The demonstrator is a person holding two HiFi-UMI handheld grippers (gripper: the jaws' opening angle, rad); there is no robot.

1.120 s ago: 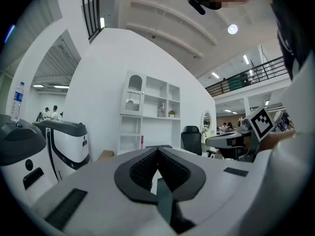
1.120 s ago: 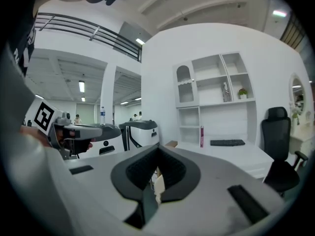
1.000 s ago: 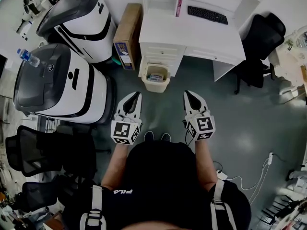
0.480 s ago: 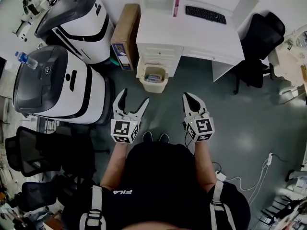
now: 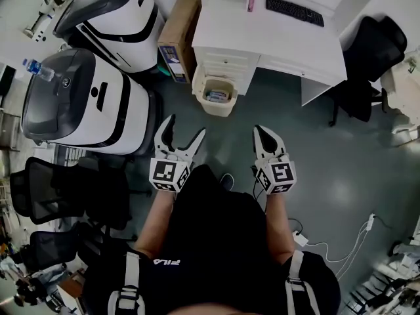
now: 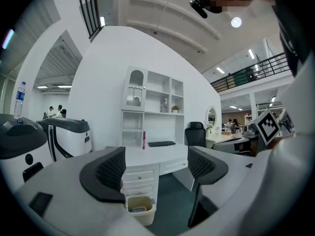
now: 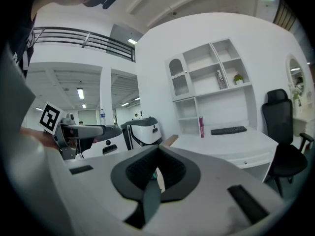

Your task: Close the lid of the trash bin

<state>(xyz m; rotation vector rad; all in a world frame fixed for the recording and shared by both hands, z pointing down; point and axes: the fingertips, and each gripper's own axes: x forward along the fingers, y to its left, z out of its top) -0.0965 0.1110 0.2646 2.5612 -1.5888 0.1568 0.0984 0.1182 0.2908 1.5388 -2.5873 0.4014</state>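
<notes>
A small cream trash bin [image 5: 218, 96] stands on the floor against the white desk's drawers, its top open with some rubbish inside; I cannot make out its lid. The left gripper view shows the bin [image 6: 140, 208] low between the jaws, still far off. My left gripper [image 5: 184, 128] is open, its jaws have just been opening, and nothing is between them [image 6: 156, 164]. My right gripper [image 5: 261, 132] is shut on nothing [image 7: 156, 169]. Both are held out in front of the person, well short of the bin.
The white desk [image 5: 282, 41] carries a keyboard [image 5: 294, 11]. A cardboard box [image 5: 178, 37] leans left of the bin. Two large white-and-black machines [image 5: 85, 97] stand at the left, one with a water bottle [image 5: 38, 70] on top. Black chairs [image 5: 371, 64] are right and lower left.
The left gripper's jaws went from shut to wide open. Both grippers sit slightly lower in the head view, and the bin and desk have shifted up and right.
</notes>
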